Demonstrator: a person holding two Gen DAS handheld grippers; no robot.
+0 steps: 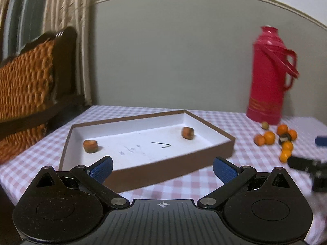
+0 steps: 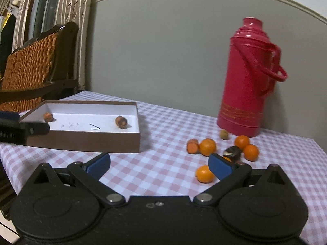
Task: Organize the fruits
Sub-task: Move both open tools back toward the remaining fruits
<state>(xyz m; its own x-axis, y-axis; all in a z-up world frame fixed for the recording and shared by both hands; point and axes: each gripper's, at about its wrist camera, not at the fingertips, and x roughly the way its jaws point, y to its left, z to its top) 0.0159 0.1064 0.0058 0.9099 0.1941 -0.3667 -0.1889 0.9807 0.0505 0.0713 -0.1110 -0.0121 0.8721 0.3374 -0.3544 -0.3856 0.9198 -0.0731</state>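
Observation:
A shallow brown box (image 1: pixel 143 163) with a white inside lies on the checked tablecloth; it also shows in the right wrist view (image 2: pixel 85 140). Two carrot chunks lie in it, one left (image 1: pixel 90 146) and one right (image 1: pixel 187 132). My left gripper (image 1: pixel 162 168) is open and empty, just in front of the box. To the right lies a loose pile: small oranges (image 2: pixel 207 147), a carrot piece (image 2: pixel 192 146), a dark fruit (image 2: pixel 233 152) and a small green fruit (image 2: pixel 224 134). My right gripper (image 2: pixel 159 165) is open and empty, with one orange (image 2: pixel 204 173) beside its right finger.
A tall red thermos (image 2: pixel 245 77) stands at the back right by the grey wall. A wicker chair (image 1: pixel 26 81) stands off the table's left edge. The table's front-left edge is near the box.

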